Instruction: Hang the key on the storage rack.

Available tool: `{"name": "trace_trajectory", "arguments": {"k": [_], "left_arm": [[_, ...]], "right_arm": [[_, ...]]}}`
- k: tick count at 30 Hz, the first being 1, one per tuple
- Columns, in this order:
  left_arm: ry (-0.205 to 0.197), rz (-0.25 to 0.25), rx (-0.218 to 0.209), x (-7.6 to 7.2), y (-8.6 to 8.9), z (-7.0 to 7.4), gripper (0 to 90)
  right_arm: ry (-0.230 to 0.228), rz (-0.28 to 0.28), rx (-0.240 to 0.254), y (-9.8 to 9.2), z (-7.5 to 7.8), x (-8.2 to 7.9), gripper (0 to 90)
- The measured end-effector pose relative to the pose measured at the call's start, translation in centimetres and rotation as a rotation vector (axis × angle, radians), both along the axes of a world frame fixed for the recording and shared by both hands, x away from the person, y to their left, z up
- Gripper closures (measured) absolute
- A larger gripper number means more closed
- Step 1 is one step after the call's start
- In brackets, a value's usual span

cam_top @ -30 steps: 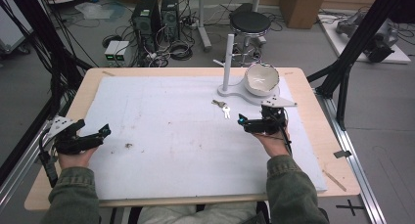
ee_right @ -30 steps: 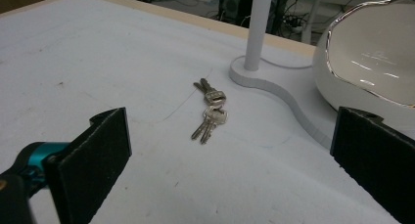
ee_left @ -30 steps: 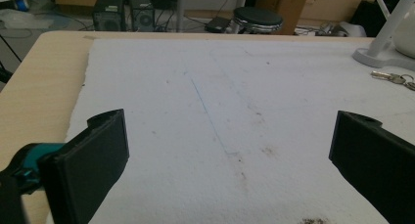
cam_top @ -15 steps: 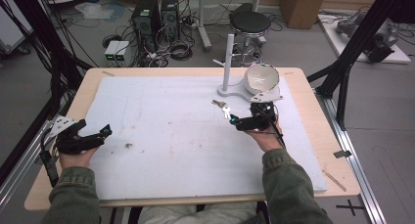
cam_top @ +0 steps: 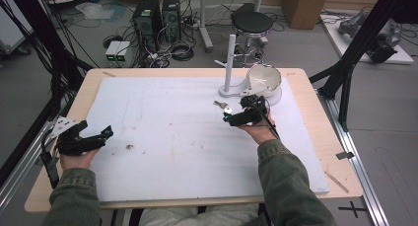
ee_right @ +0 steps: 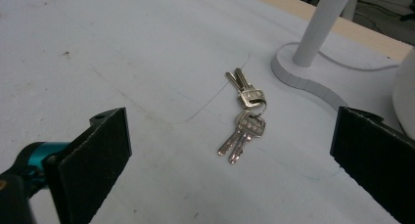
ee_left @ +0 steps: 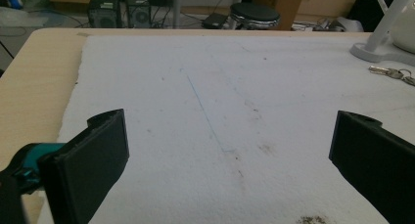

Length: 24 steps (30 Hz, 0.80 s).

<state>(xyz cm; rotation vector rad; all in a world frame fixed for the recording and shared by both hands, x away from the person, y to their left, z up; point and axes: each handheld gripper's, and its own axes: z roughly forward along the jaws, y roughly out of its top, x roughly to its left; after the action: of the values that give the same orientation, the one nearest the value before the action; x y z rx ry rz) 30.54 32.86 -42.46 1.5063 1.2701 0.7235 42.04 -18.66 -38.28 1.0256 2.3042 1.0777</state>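
A bunch of silver keys (cam_top: 222, 106) on a ring lies on the white foam mat (cam_top: 162, 127), just left of the white stand's base (cam_top: 231, 92). My right gripper (cam_top: 227, 118) is held low just in front of the keys, open, its tips pointing left. In the right gripper view the keys (ee_right: 244, 119) lie flat between and ahead of the wide-apart jaws of the right gripper (ee_right: 232, 133), untouched. My left gripper (cam_top: 105, 133) rests open at the mat's left edge, far from the keys. In its own view the left gripper (ee_left: 230, 131) holds nothing, and the keys (ee_left: 391, 73) lie far right.
A white stand with an upright post (cam_top: 229, 58) and a white bowl-like shade (cam_top: 263, 80) sits at the back right, close behind the right hand. A dark speck of debris (cam_top: 129, 147) lies on the mat near the left gripper. The wooden table (cam_top: 325, 132) borders the mat.
The right gripper has moved left and slightly forward, from right of the keys to right beside them. The left gripper has stayed put.
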Motion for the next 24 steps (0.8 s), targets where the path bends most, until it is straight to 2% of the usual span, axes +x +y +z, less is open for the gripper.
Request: {"name": "trace_trajectory", "arguments": {"k": [5, 7, 11, 14, 17, 19, 22, 24], "left_arm": [[0.008, -0.010, 0.007, 0.1, -0.1, 0.0, 1.7], [0.008, -0.010, 0.005, 0.1, -0.1, -0.1, 1.7], [0.006, -0.004, -0.002, 0.0, -0.1, 0.0, 1.7], [0.010, -0.004, -0.001, 0.1, 0.0, -0.1, 1.7], [0.013, -0.004, -0.004, 0.2, 0.0, -0.1, 1.7], [0.010, -0.003, -0.007, 0.2, 0.0, -0.1, 1.7], [0.011, -0.006, -0.005, 0.2, 0.0, -0.1, 1.7], [0.008, -0.012, -0.006, 0.2, 0.0, -0.1, 1.7]], "right_arm": [[0.031, 0.027, -0.041, 1.0, 0.0, 0.9, 0.6], [0.045, 0.047, -0.074, 1.8, 0.0, 1.6, 0.6], [0.063, 0.062, -0.096, 2.3, -0.1, 2.1, 0.6], [0.086, 0.084, -0.140, 3.2, -0.1, 2.9, 0.6], [0.100, 0.090, -0.158, 3.7, -0.1, 3.2, 0.6], [0.112, 0.102, -0.193, 4.4, -0.1, 3.8, 0.7], [0.111, 0.104, -0.175, 4.7, -0.1, 4.3, 0.8], [0.130, 0.106, -0.194, 5.0, -0.5, 5.0, 0.7]]}}
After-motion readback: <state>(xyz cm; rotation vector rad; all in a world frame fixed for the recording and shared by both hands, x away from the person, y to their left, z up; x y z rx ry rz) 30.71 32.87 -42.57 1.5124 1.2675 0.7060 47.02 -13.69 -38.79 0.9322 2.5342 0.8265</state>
